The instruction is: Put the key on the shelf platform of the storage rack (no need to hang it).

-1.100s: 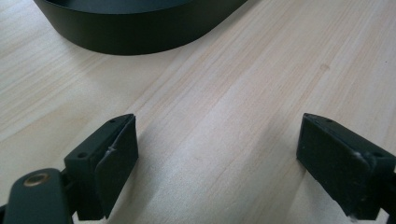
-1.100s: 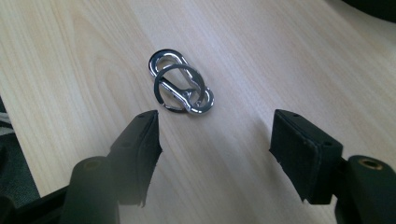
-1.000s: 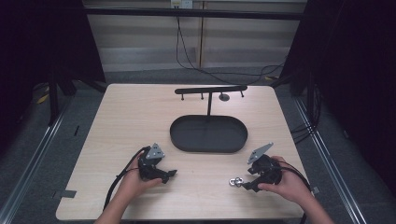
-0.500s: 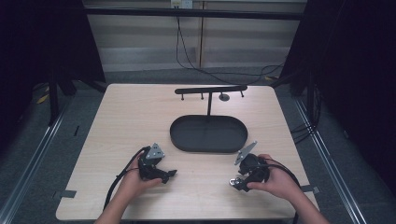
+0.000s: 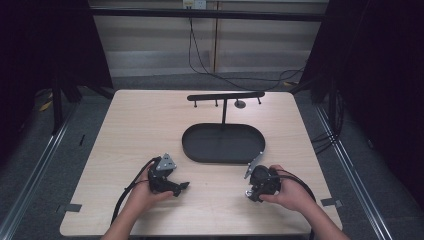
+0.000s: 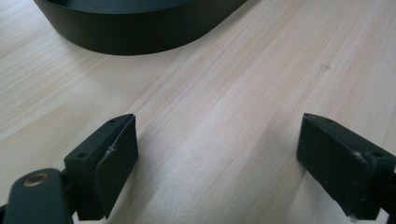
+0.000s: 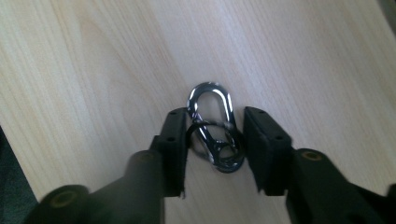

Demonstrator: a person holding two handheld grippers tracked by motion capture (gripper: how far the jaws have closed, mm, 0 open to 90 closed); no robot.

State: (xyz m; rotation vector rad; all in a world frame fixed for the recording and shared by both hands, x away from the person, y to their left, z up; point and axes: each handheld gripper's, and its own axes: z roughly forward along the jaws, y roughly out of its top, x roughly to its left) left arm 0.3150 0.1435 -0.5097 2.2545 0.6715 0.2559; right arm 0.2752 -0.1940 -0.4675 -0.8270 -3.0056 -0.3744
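A shiny metal snap hook (image 7: 208,85) with a key ring through it lies flat on the pale wooden table (image 5: 140,125). My right gripper (image 7: 215,119) straddles it, and its jaws have just been closing. One black pad (image 7: 175,135) stands at each side of the ring, very near it, and I see no firm pinch. In the high view the right gripper (image 5: 248,192) is near the table's front right, below the tray. My left gripper (image 5: 182,187) rests at the front left. Its jaws stand wide open over bare wood (image 6: 217,140).
A black oval tray (image 5: 222,159) sits mid-table, its wall also in the left gripper view (image 6: 130,32). A black T-shaped stand (image 5: 223,96) with small pegs rises behind it. Cables trail from both grippers toward the front edge.
The right hand has moved left along the table front onto the snap hook, and its jaws now straddle it. The left hand has stayed put.
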